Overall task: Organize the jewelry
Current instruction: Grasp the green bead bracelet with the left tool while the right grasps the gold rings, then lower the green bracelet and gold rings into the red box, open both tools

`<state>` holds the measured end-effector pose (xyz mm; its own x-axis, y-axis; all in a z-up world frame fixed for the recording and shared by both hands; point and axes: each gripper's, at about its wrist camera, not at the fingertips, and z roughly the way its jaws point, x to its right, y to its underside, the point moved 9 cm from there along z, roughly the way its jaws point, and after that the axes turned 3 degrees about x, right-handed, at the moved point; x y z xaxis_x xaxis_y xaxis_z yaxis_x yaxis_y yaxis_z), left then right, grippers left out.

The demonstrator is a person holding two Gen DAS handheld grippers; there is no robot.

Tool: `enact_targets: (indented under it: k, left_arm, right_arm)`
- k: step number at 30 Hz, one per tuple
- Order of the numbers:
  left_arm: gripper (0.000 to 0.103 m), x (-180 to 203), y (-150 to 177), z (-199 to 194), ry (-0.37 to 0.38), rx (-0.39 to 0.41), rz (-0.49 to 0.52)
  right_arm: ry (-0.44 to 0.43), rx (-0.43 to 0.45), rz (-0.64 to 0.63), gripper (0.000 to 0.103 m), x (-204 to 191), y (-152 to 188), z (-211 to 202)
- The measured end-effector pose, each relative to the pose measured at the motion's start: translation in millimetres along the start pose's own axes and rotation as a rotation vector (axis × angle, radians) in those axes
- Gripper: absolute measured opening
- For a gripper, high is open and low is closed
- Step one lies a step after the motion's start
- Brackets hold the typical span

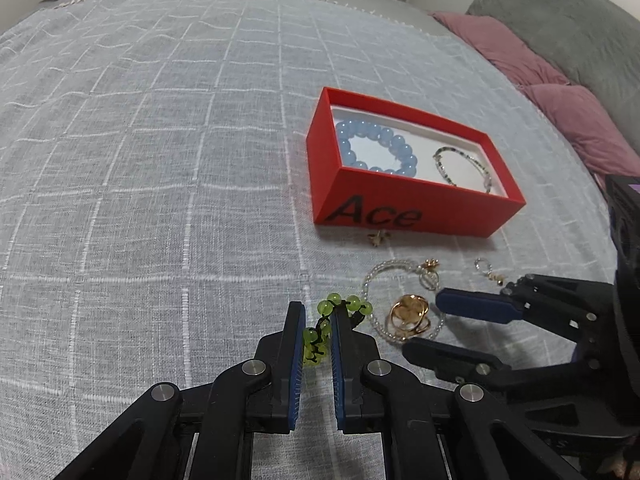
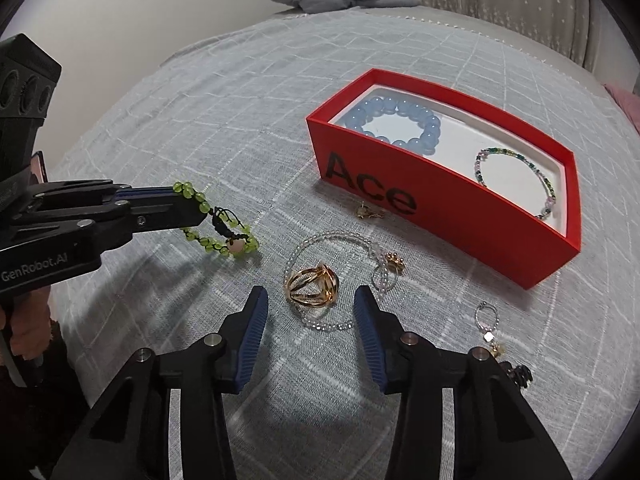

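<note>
My left gripper [image 1: 318, 308] is shut on a green bead bracelet [image 1: 352, 304], whose loop hangs from the tips down onto the cloth [image 2: 240, 246]. My right gripper [image 2: 311, 293] stands open just above the cloth, its fingers on either side of a gold ring [image 2: 314, 284] without touching it. The ring lies inside a clear bead bracelet [image 2: 332, 236]. Beyond them a red box [image 2: 440, 216] marked "Ace" holds a blue bead bracelet [image 2: 400, 124] and a thin multicoloured bracelet [image 2: 516, 176].
A small gold earring [image 2: 368, 212] lies against the box's front wall. A hoop earring with a charm [image 2: 486, 320] and a small black piece [image 2: 520, 376] lie at the right. A grey checked cloth [image 1: 160, 160] covers the surface, with pink cushions [image 1: 560, 100] at the right.
</note>
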<state>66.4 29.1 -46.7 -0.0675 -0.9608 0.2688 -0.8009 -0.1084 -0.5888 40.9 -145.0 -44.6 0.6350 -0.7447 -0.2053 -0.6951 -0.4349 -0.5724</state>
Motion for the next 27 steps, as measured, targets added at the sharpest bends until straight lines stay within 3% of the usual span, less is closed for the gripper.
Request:
enact_targets:
  k: [6, 12, 27]
  left_arm:
    - [0.007, -2, 0, 0, -0.002, -0.003, -0.002]
    - [0.007, -3, 0, 2, -0.007, -0.008, -0.005]
    - [0.007, 1, -5, -2, -0.006, 0.013, -0.004]
  right_arm:
    - [-0.007, -0.007, 0.008, 0.043, 3, -1, 5]
    - [-0.009, -0.006, 0.008, 0.03, 7, -3, 6]
    - [0.026, 0.01, 0.009, 0.03, 1, -7, -5]
